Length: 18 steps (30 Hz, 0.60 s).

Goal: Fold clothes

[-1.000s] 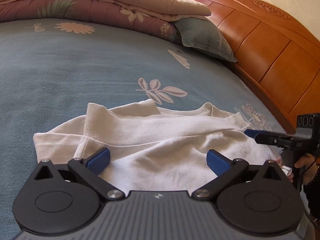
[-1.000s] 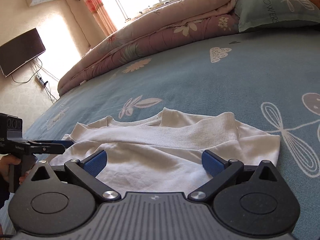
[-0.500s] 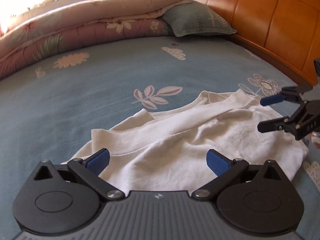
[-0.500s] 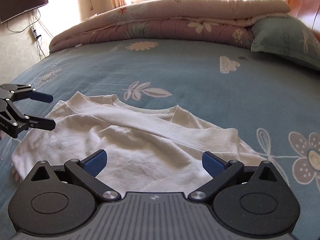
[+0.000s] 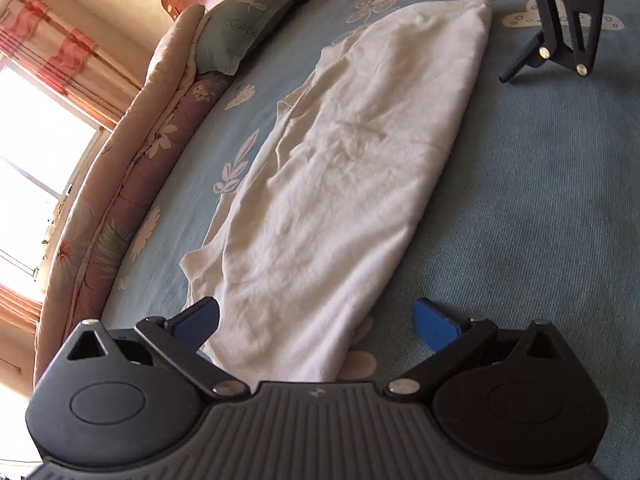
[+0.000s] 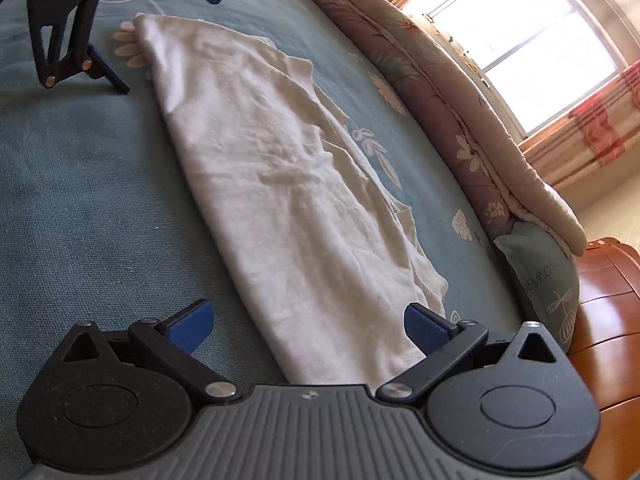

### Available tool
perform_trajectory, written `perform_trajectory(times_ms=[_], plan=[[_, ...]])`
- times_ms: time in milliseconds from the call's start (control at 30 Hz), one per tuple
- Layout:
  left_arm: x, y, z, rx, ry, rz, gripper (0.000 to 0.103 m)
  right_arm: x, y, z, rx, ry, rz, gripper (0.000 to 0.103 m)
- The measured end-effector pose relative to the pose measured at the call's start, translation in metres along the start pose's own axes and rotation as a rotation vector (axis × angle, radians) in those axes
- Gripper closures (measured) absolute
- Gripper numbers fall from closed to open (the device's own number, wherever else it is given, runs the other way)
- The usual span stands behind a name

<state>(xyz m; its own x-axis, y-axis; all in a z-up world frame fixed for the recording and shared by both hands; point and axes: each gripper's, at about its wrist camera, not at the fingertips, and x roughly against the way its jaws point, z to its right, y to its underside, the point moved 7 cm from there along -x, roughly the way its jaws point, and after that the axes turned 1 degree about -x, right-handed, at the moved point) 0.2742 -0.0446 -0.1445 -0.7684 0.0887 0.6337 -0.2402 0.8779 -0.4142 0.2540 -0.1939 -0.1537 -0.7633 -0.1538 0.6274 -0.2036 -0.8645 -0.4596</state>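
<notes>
A white knit garment lies folded into a long strip on the blue flowered bedsheet. My left gripper is open at one end of the strip, with the cloth lying between its blue pads and not pinched. At the opposite end my right gripper is also open, straddling the garment. Each gripper shows in the other's view: the right gripper at the top right, the left gripper at the top left, both open above the sheet.
A rolled pink and maroon quilt runs along the far side of the bed, with a grey-green pillow at its end. The wooden headboard stands beyond the pillow. A bright window with striped curtains is behind.
Both grippers have swung from the garment's long side round to its two ends and now face each other along it. The garment lies as a narrower, longer strip. Both stay open.
</notes>
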Motion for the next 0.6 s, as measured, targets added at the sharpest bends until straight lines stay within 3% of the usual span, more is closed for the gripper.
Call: perform_trajectory(times_ms=[367, 533, 600], plan=[[-0.034, -0.063, 0.026, -0.176, -0.039, 0.103, 0.001, -0.031, -0.054, -0.015, 0.103, 0.136, 0.082, 0.000], [-0.038, -0.065, 0.028, -0.218, -0.083, 0.133, 0.001, -0.020, -0.052, 0.003, 0.082, 0.254, 0.128, 0.000], [-0.040, -0.062, 0.025, -0.220, -0.118, 0.122, 0.000, -0.019, -0.049, 0.011, 0.066, 0.256, 0.121, 0.000]])
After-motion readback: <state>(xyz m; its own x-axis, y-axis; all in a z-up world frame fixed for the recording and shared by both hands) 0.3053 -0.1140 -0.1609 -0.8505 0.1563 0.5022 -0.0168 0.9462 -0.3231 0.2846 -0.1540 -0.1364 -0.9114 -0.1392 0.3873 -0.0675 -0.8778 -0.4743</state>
